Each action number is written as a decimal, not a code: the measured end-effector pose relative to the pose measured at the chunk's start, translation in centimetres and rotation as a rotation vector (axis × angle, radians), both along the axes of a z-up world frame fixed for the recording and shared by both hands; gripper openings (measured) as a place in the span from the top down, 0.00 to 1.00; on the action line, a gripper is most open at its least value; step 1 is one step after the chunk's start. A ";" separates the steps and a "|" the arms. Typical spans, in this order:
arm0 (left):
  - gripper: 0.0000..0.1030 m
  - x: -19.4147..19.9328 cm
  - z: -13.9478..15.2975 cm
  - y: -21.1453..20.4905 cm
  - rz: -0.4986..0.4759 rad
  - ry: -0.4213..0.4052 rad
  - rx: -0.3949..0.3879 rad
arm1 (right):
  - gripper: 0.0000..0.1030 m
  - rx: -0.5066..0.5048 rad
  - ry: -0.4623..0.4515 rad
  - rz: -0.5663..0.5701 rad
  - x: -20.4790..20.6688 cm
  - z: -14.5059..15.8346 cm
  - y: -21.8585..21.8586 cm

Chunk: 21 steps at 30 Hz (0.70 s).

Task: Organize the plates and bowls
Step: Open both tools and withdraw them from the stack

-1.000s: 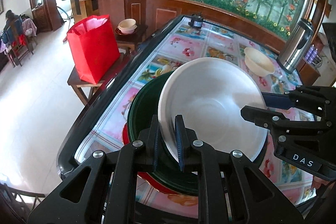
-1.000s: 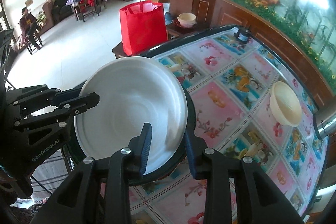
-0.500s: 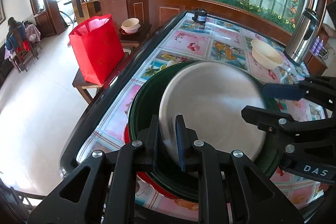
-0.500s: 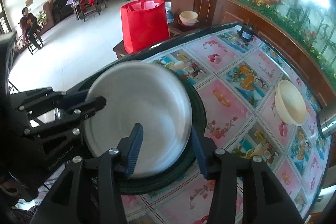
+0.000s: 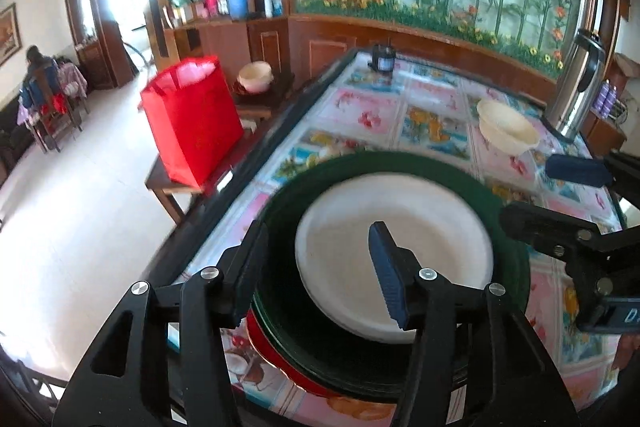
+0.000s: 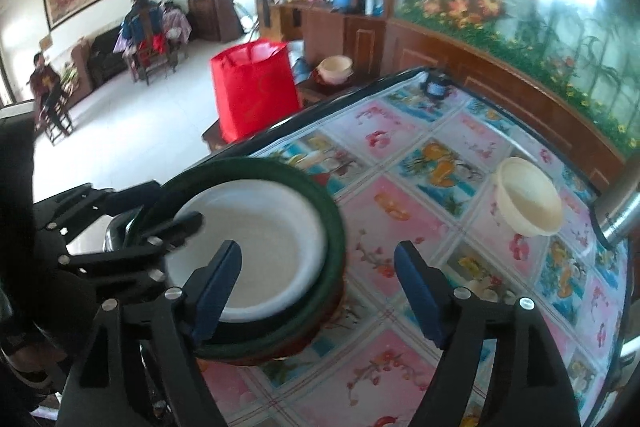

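White plate (image 5: pixel 394 251) now lies released in green plate (image 5: pixel 508 203); both jaws opened, cream bowl (image 6: pixel 528 201) apart.

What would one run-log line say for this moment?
left gripper: just opened | right gripper: just opened | round white plate: released, lying in dark green plate

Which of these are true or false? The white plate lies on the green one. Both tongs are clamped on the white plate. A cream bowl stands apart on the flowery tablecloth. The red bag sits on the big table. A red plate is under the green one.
1. The white plate lies on the green plate: true.
2. Both tongs clamp the white plate: false. The left tongs and right tongs have just been opening and stand open, gripping nothing.
3. The cream bowl stands apart on the tablecloth: true.
4. The red bag sits on the big table: false. It is on a small wooden side table.
5. A red plate is underneath: true.
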<state>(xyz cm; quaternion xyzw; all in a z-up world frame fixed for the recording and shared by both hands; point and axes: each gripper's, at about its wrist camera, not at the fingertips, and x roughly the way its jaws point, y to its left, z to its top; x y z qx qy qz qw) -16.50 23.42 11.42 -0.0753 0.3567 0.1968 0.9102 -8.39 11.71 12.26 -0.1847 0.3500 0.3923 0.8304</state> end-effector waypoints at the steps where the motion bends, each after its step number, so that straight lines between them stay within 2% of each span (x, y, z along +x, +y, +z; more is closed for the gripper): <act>1: 0.47 0.0 0.3 -0.2 -0.002 -0.009 0.012 | 0.21 0.010 -0.003 -0.016 0.2 0.1 -0.6; 7: 0.47 1.0 1.6 -2.2 -0.052 -0.044 0.019 | 0.16 0.038 0.011 -0.123 2.4 -0.2 -4.4; 13: 0.47 2.8 2.4 -5.5 -0.128 -0.065 0.019 | 0.15 0.009 0.016 -0.257 4.7 -0.5 -8.7; 21: 0.47 5.7 2.4 -10.0 -0.245 -0.067 -0.007 | 0.14 -0.135 -0.091 -0.431 5.8 -1.0 -13.6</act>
